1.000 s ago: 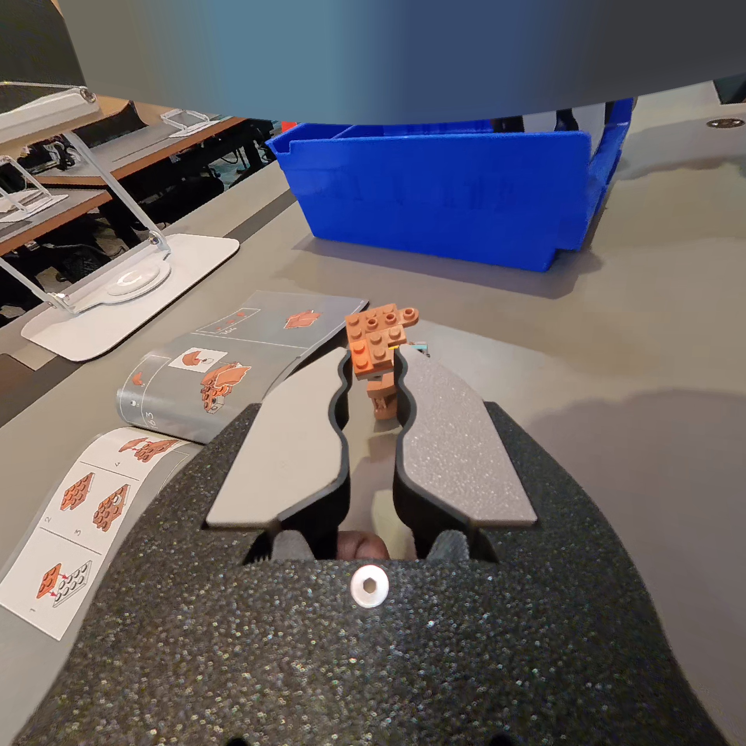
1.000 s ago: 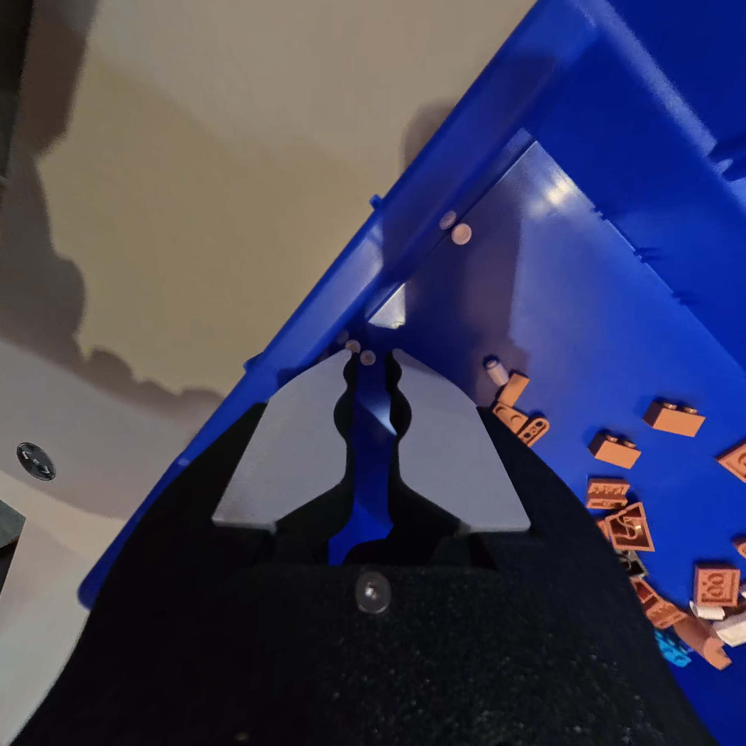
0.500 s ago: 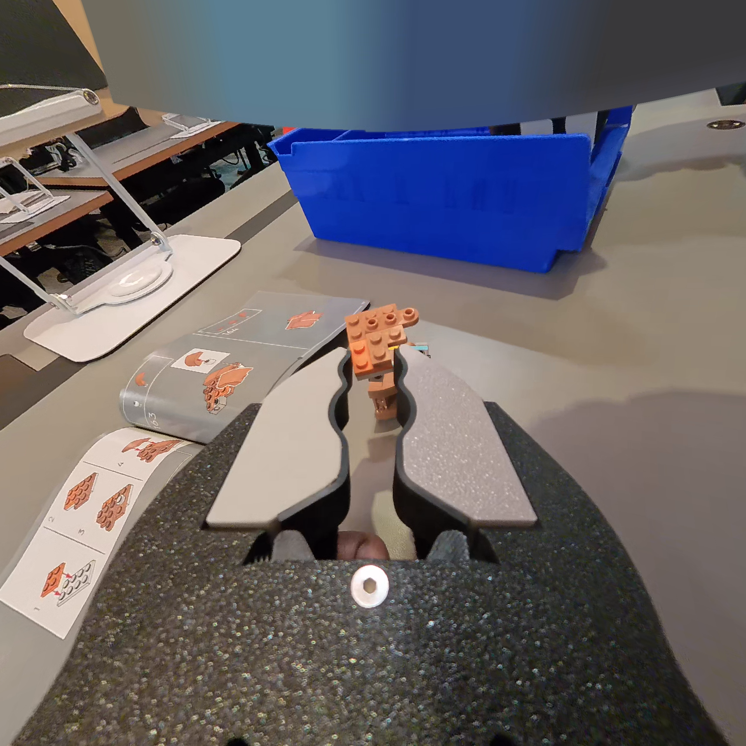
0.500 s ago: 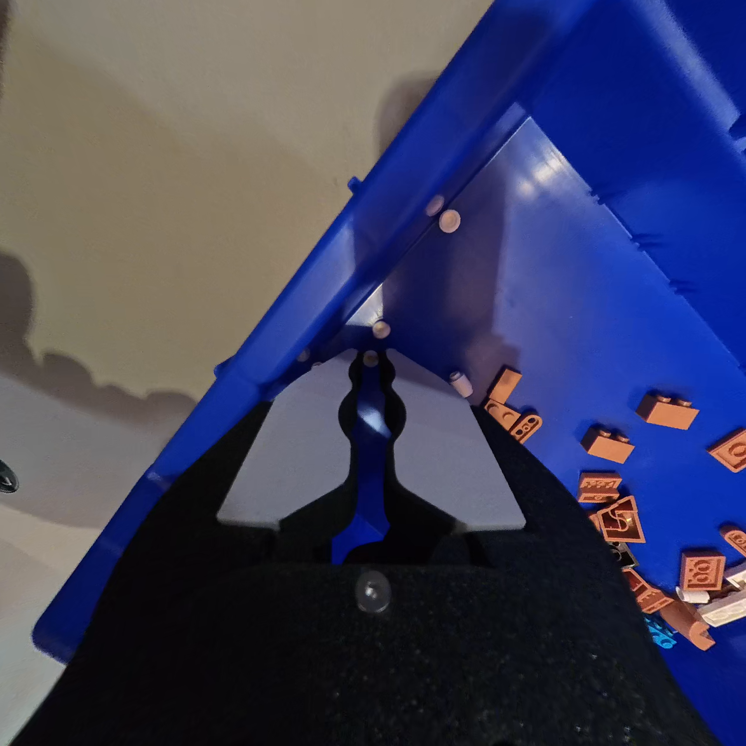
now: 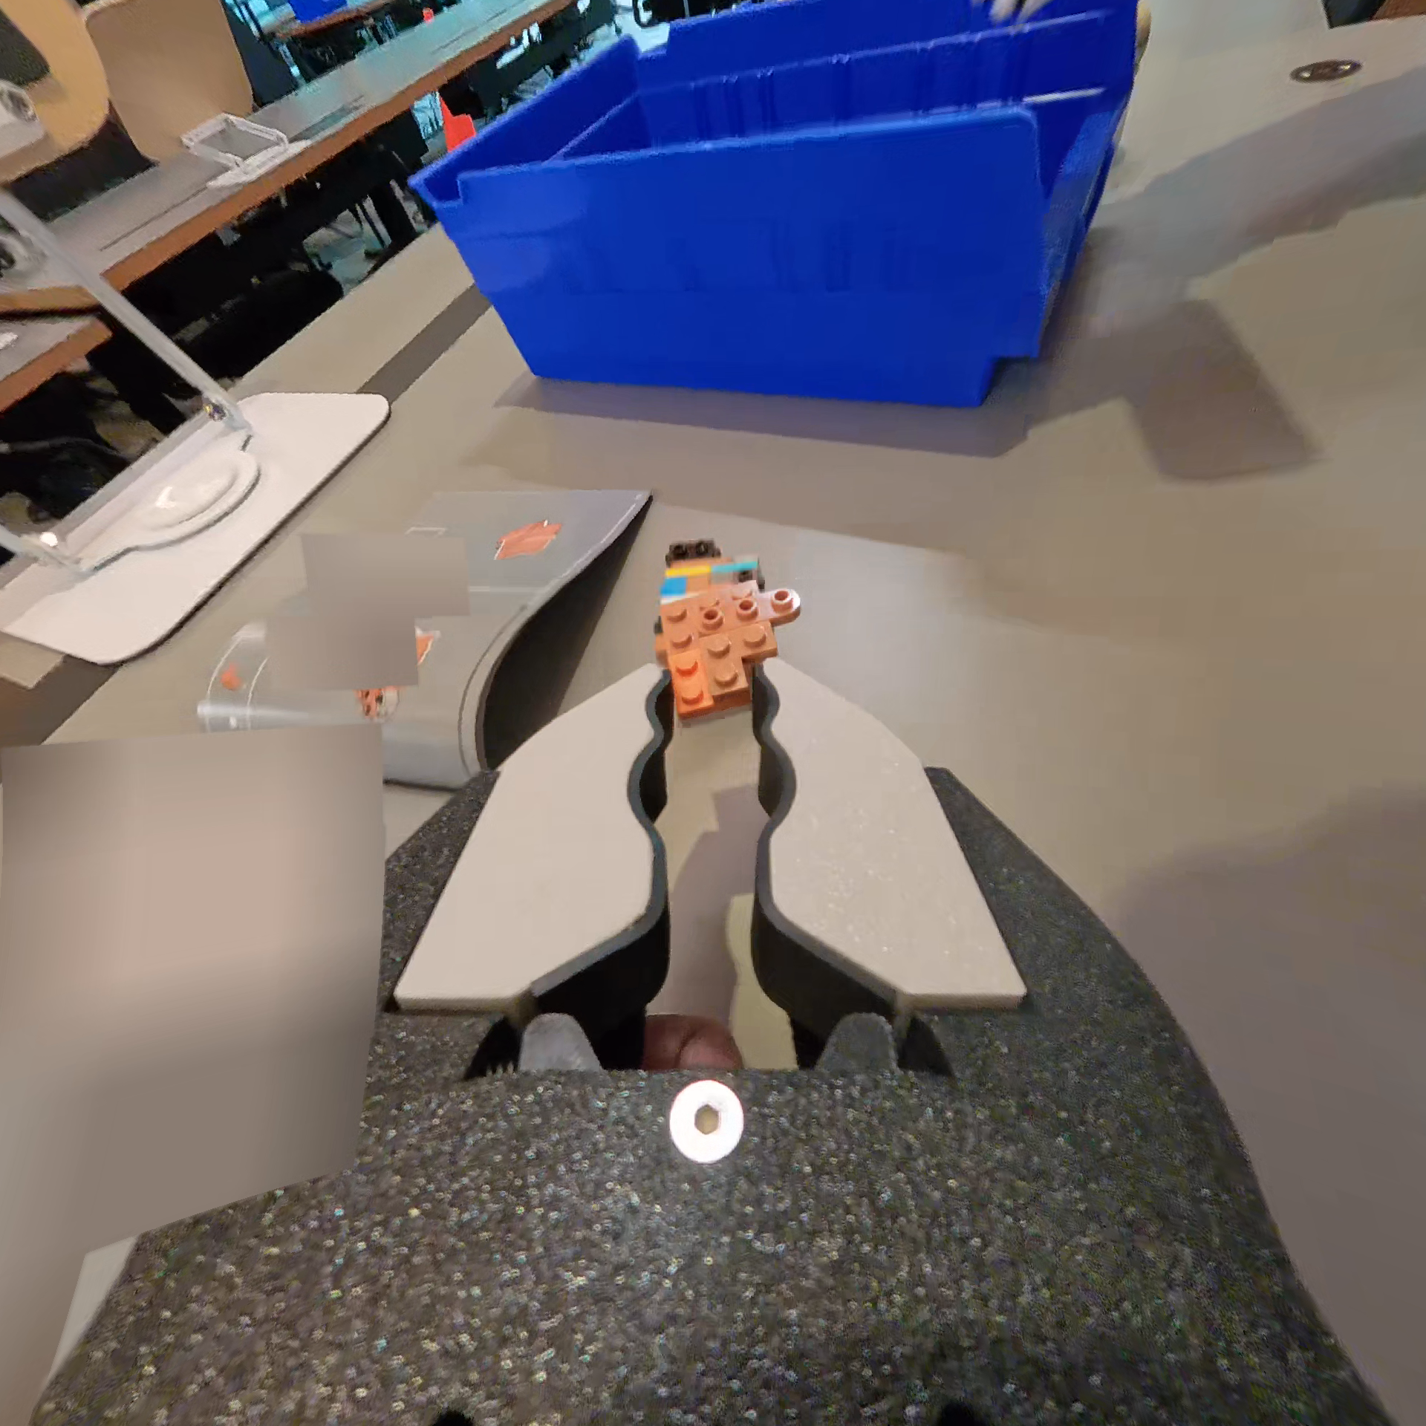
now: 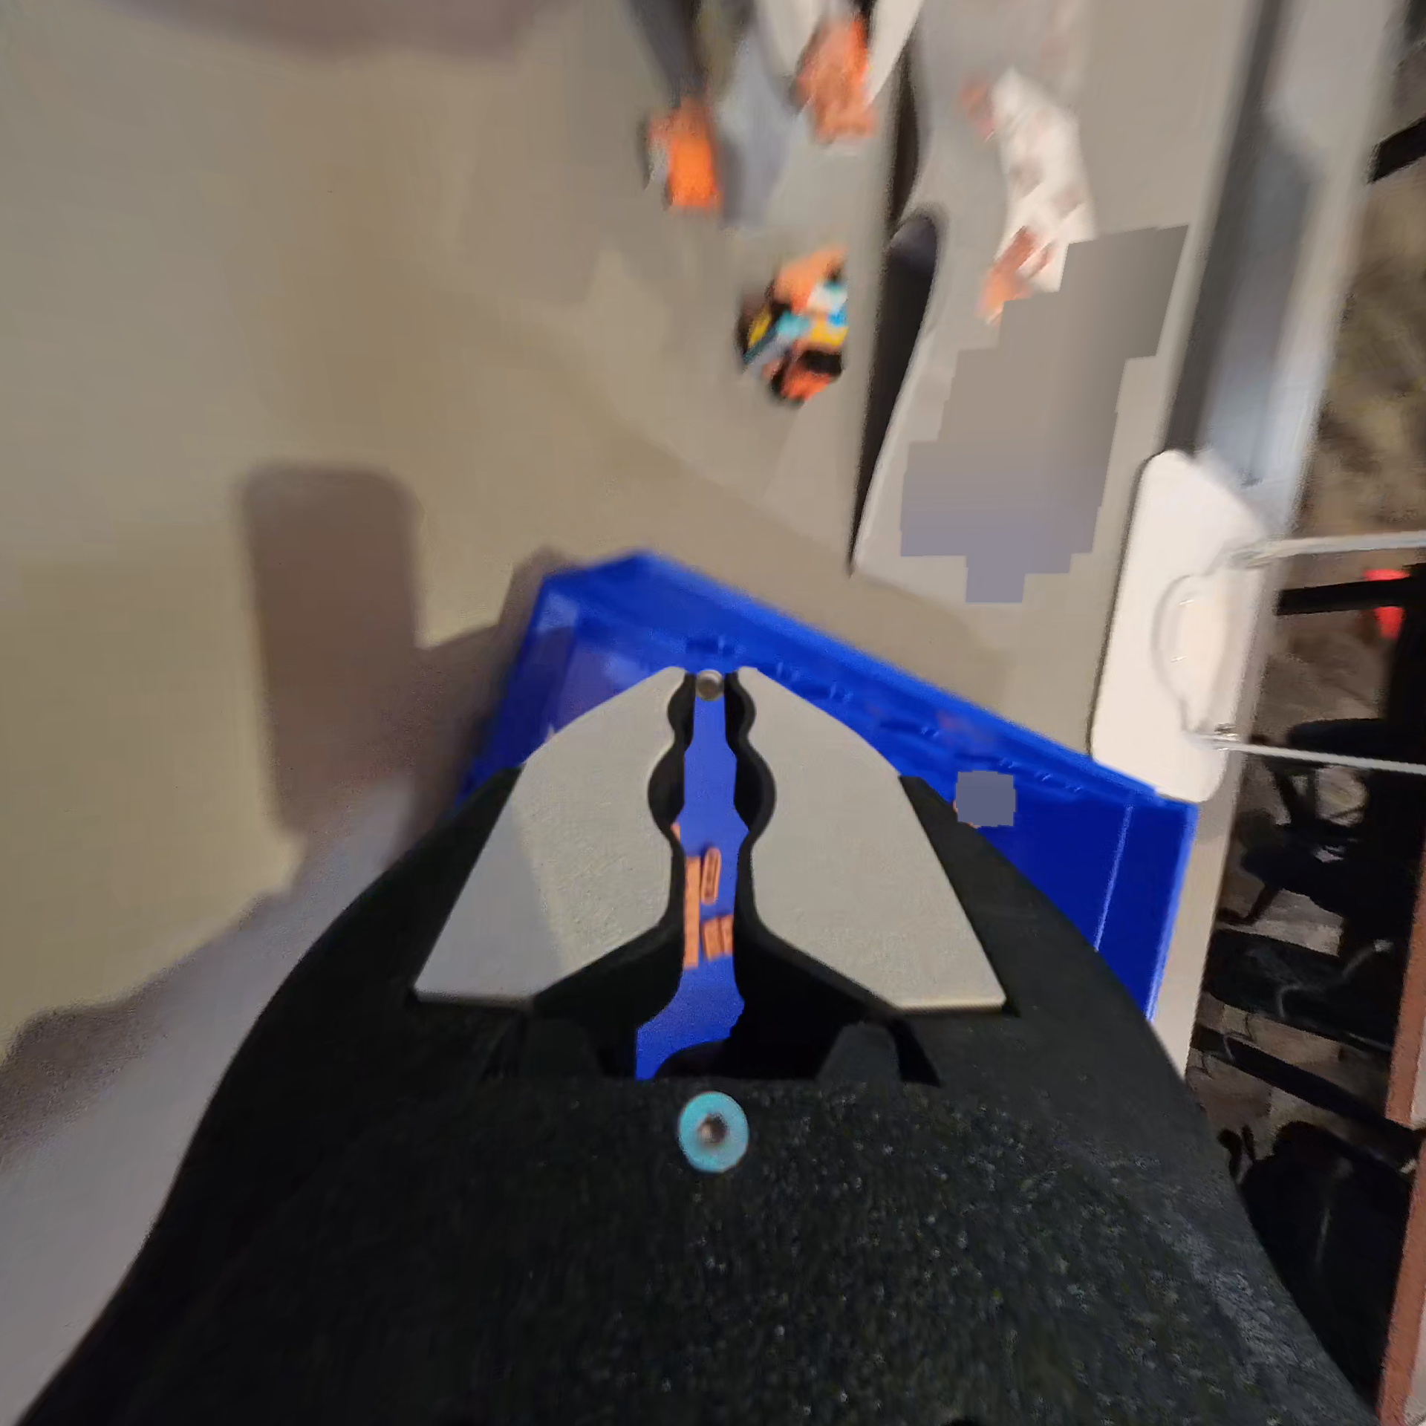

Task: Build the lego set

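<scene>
Taking the blue bin (image 5: 756, 255) as the landmark and going left to right: the open instruction booklet (image 5: 463, 617) lies on the grey table (image 5: 1080, 694) on the near-left side of the bin, and the white base of a stand (image 5: 193, 501) sits farther left.

Just right of the booklet, nearer than the bin's front wall, is the partly built model (image 5: 718, 640), a cluster of brown-orange plates with a few blue, yellow and black pieces at its far end. It should be light and rigid, yet likely to pop apart at thin plate joints, so it is best held across the flat sides of its thicker stacked part. The left gripper (image 5: 710, 687) does that: its jaws are nearly closed, pinching the near end of the model at the very tips.

The right gripper (image 6: 710, 683) is above the bin's inside, near its far wall, with loose orange bricks (image 6: 706, 903) visible below through the finger gap. Its jaws are drawn almost together on a small pale round stud piece (image 6: 708, 684). That piece is tiny, hard and smooth, so it could slip or twist out of such a shallow tip grip.
</scene>
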### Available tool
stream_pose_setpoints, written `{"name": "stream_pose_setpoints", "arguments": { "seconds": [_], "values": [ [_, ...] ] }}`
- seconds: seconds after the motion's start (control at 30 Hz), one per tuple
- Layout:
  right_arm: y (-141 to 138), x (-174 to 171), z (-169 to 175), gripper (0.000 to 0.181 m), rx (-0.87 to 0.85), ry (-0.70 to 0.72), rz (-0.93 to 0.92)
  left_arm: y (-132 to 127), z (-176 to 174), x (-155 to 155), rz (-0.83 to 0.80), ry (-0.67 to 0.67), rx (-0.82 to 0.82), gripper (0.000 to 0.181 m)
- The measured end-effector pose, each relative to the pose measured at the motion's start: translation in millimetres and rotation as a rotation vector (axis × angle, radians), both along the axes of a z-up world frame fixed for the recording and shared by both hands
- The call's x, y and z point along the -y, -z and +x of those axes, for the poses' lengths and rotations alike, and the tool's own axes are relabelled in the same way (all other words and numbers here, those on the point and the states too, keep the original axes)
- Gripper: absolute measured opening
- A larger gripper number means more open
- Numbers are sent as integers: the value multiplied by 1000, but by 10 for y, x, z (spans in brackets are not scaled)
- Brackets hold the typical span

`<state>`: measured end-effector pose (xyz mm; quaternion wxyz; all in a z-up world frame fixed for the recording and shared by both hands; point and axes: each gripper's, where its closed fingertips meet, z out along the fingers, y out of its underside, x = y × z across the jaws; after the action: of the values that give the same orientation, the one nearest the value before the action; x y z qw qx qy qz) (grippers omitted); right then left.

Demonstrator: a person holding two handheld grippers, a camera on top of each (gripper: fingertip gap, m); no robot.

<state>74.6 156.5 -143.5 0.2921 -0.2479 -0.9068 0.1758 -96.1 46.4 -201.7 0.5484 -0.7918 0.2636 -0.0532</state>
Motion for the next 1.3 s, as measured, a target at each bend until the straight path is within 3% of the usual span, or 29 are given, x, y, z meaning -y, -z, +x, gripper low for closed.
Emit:
{"name": "stream_pose_setpoints", "arguments": {
  "seconds": [0.2,0.5,0.73,0.93,1.03,1.2,1.3],
  "values": [
    [-273,807,-166,7,-290,71,-291,169,-151,378,-81,-96,-27,19],
    [-208,1568,-643,7,-456,94,-824,496,-6,831,-285,-74,-83,19],
    [-112,1788,-977,7,-426,79,-988,516,9,893,-321,-51,-54,21],
    [-89,1785,-1115,7,-413,89,-1099,507,-16,957,-318,-32,-74,40],
    [-133,1775,-1163,7,-394,74,-1238,281,-16,920,-185,-24,-102,44],
    [-330,1679,-1175,7,-296,-7,-1697,-503,259,707,217,14,-60,41],
    [-375,1675,-1139,7,-244,-63,-1820,-781,433,634,382,58,-120,38]
  ]
}}
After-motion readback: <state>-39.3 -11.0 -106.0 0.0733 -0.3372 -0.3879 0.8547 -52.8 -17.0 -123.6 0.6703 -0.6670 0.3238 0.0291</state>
